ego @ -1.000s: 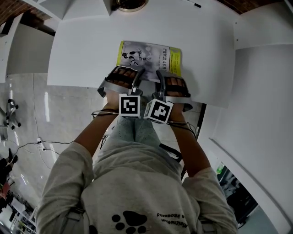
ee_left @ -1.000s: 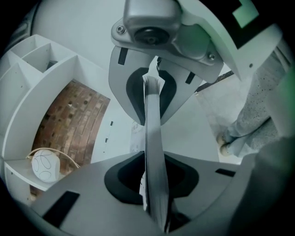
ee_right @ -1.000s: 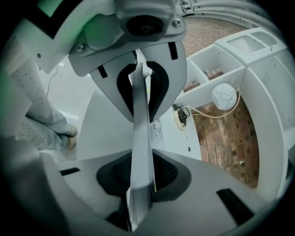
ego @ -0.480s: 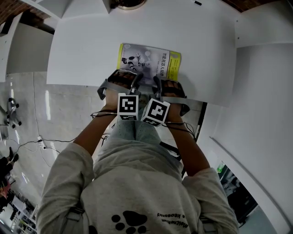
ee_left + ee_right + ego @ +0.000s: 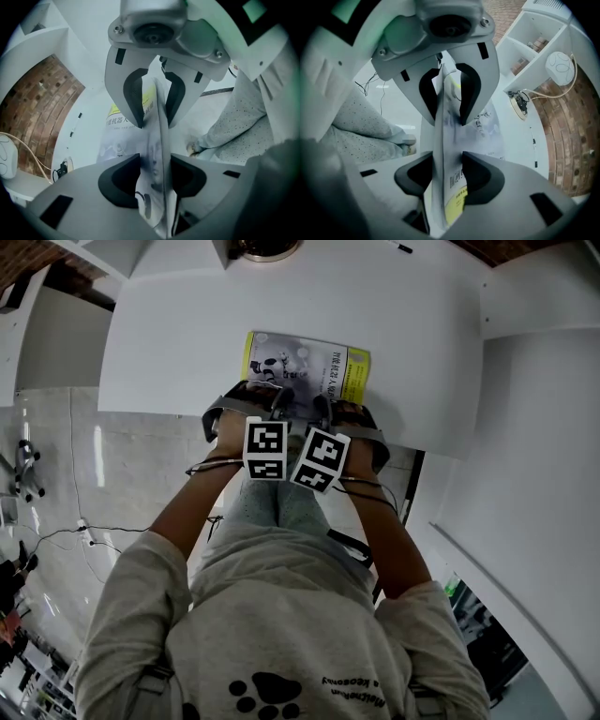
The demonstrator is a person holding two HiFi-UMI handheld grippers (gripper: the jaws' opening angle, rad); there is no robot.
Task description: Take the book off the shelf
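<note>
1. White tabletop point(image 5: 169, 343) fills the space ahead of me, with pale floor tiles point(image 5: 56, 456) below its near rim and a brick wall point(image 5: 42, 103) beyond. The white shelf unit point(image 5: 529, 37) stands off to one side, well apart from my hands.
2. The book point(image 5: 305, 362) is off that shelf. It lies flat on the table, cover up, and its near edge is close to the table's near rim, so I judge the fetching itself done.
3. My left gripper point(image 5: 154, 159) and right gripper point(image 5: 450, 159) sit side by side at that near edge, both tipped steeply down. Two holds close together on one edge suit a thin, floppy book, since neither corner can sag.
4. Both sets of jaws have just been opening. The book's edge runs between the pads point(image 5: 117, 180) of each gripper, but as I read it nothing pinches it: both grippers are released and the table carries the weight.
5. What remains, I think, is to draw both grippers straight back along the book's plane. A pad that catches the cover could drag the book over the rim.
</note>
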